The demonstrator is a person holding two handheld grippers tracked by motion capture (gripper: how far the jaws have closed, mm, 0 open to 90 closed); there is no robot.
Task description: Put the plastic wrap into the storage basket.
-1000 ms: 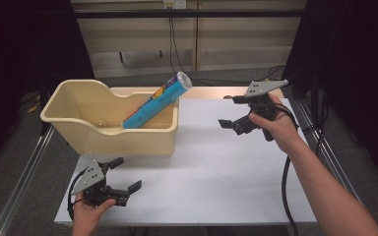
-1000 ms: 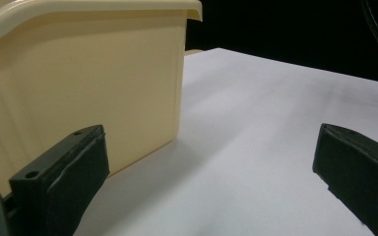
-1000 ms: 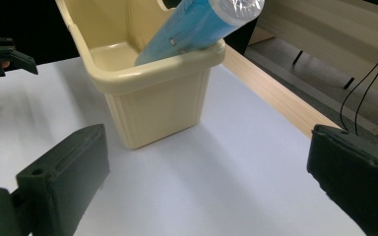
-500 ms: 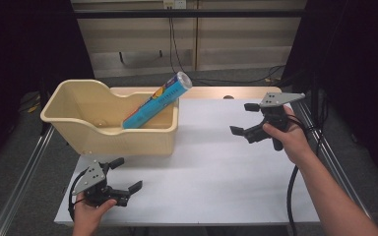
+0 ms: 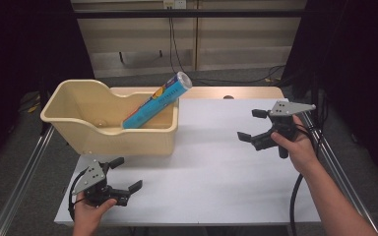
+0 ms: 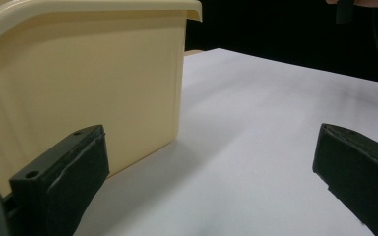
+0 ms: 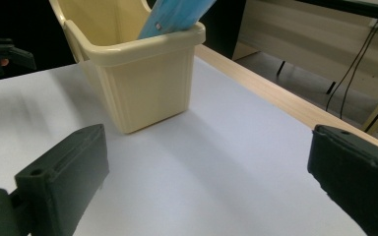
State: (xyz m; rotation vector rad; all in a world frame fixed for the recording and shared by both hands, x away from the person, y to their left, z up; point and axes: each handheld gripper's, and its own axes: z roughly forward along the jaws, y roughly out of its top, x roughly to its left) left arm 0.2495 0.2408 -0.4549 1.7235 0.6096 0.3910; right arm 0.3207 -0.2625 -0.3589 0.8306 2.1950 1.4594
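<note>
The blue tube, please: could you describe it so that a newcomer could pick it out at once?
On the white table stands a cream plastic tub at the far left. The blue tube leans inside it, its silver-capped end poking up over the tub's right rim. It is the one brightly coloured thing there, and neither open gripper touches it.

White counter [image 5: 216,172] w/ wood strip [image 5: 246,92] along far edge; black cables [image 5: 174,44] hang behind, beige wall panels [image 5: 226,49].
</note>
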